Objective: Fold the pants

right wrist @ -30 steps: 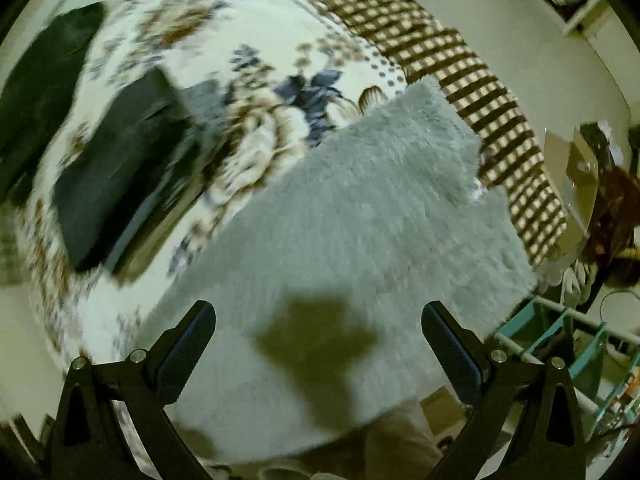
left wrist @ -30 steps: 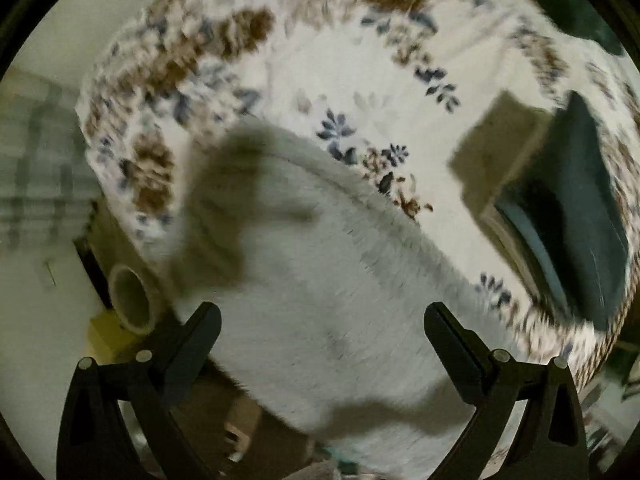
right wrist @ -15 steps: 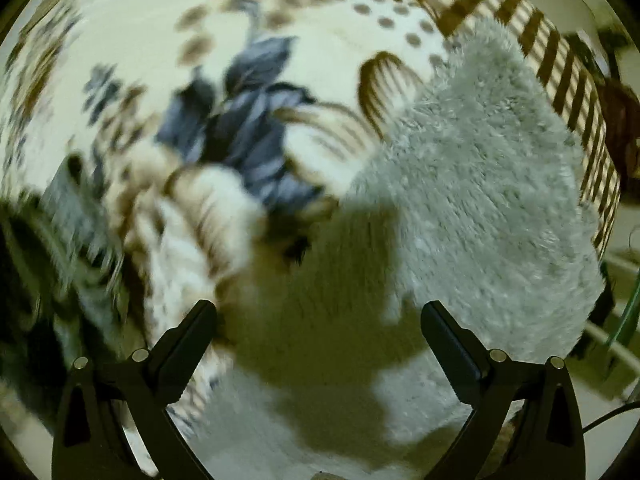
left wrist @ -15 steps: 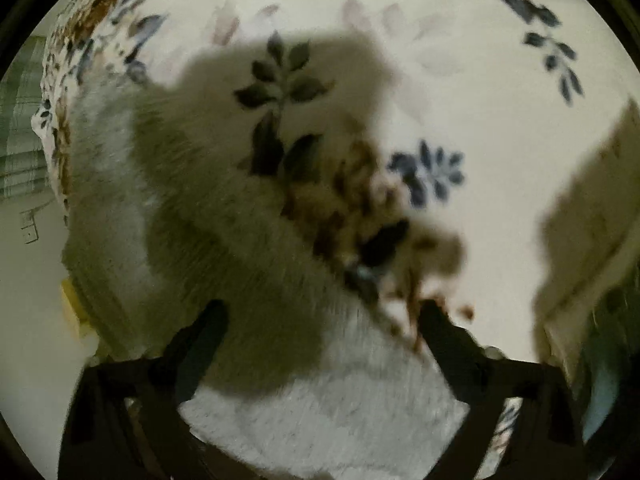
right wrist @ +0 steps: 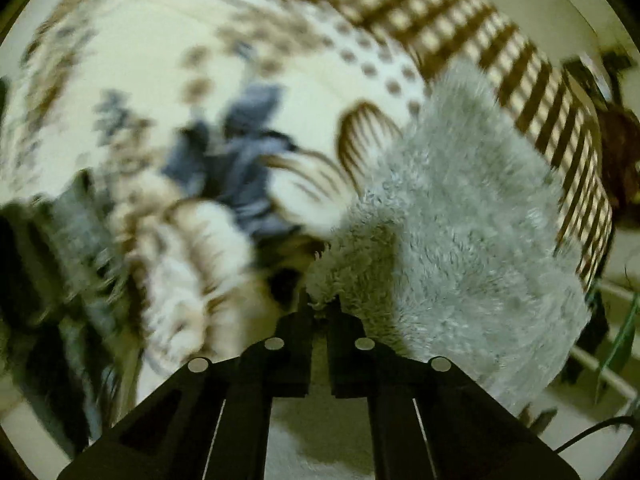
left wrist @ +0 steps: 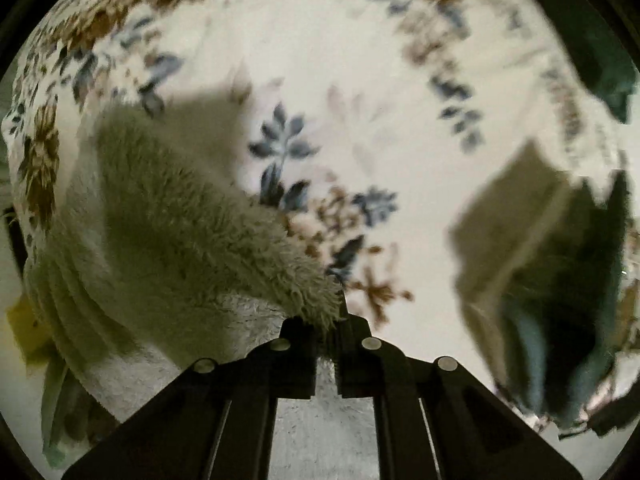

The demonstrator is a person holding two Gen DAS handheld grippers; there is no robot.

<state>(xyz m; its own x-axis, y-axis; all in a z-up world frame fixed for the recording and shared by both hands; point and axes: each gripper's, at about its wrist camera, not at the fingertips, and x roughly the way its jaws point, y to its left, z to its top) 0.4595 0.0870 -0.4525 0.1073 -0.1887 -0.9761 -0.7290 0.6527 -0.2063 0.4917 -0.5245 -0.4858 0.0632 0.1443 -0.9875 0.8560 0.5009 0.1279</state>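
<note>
Grey fleece fills the lower part of both of your wrist views: the fluffy light-grey fleece pants point(left wrist: 192, 240) lie on a bed covered by a cream bedspread printed with blue and brown flowers point(left wrist: 320, 80), near the edge closest to you. Your left gripper point(left wrist: 326, 320) has its jaws drawn almost fully together, with a tuft of the pants' edge pinched between the fingertips; the cloth rises in a ridge from that pinch and falls away to the left of the view, where it drapes over the bed's edge. Your right gripper point(right wrist: 320, 312) shows the same picture: jaws nearly closed, a fold of the fluffy light-grey fleece pants point(right wrist: 460, 240) clamped at the tips, the rest of the garment spreading away to the right towards a brown-and-cream checked blanket point(right wrist: 500, 52) along the far edge of the bed. A dark folded garment point(left wrist: 568, 288) lies on the bedspread well apart from the pants, at the right of the left wrist view; it is badly blurred there, and the same dark shape point(right wrist: 44, 280) smears across the left of the right wrist view.
</note>
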